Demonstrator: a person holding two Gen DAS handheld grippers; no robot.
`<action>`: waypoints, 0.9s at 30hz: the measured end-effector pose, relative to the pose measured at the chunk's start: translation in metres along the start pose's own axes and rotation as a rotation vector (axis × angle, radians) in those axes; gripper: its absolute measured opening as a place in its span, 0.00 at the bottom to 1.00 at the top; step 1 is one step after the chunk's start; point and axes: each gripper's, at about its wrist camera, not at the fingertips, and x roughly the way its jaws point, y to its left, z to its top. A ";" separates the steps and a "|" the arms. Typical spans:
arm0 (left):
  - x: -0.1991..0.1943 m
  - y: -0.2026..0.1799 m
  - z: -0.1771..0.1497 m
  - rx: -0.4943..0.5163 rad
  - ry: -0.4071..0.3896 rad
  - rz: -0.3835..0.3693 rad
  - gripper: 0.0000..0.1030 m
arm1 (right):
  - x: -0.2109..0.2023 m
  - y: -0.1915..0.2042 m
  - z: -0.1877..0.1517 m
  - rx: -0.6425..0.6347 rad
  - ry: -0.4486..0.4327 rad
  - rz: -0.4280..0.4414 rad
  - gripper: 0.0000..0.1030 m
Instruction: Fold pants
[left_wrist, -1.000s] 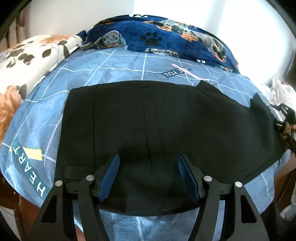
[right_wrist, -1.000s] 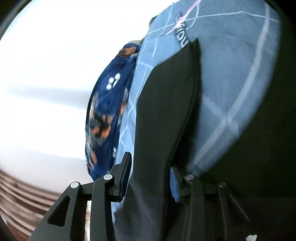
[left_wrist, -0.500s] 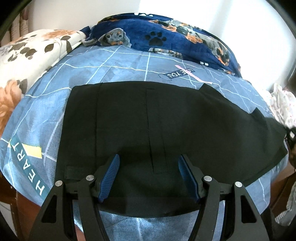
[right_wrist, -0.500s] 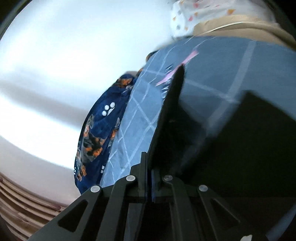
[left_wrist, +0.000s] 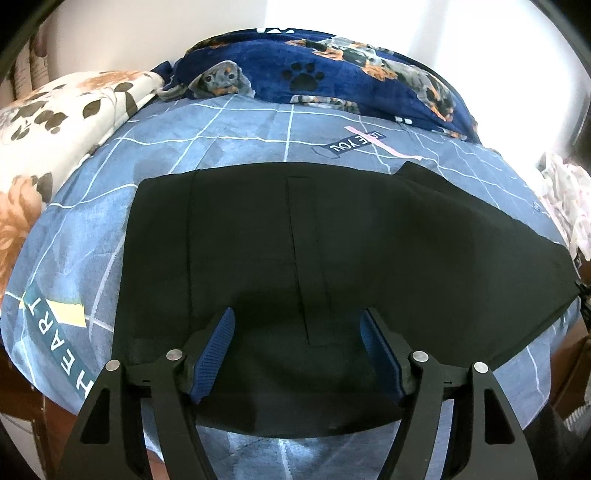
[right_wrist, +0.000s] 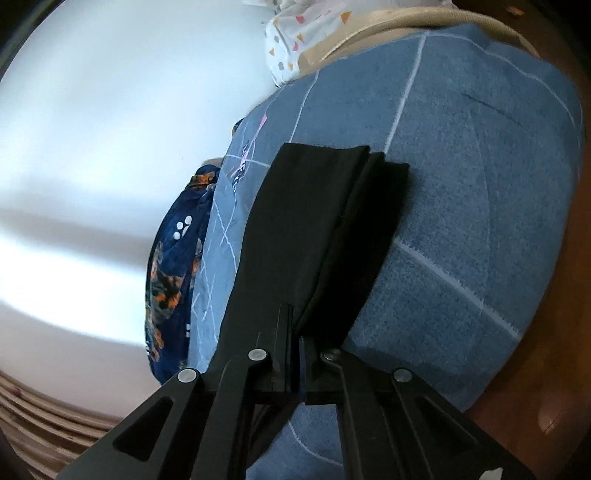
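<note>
Your right gripper has just clamped shut on the leg end of the pants, where a second ago its fingers stood apart around the cloth. The pants lie flat on the blue bedsheet, legs running right. Your left gripper hovers open above the near waistband. You now seem ready to carry the legs over.

My left gripper is matte black plastic with ribbed blue finger pads and four round silver screws. My right gripper has the same black frame, triangular cut-outs and silver screws.
</note>
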 end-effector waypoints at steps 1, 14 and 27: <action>0.000 0.000 0.000 0.002 0.000 0.000 0.69 | -0.001 -0.002 0.002 0.014 0.001 0.009 0.03; 0.001 0.000 0.001 0.014 0.001 0.011 0.72 | -0.073 -0.045 0.025 0.122 -0.234 0.042 0.12; 0.004 -0.003 0.001 0.029 0.001 0.027 0.73 | -0.047 -0.023 0.037 -0.044 -0.117 -0.136 0.11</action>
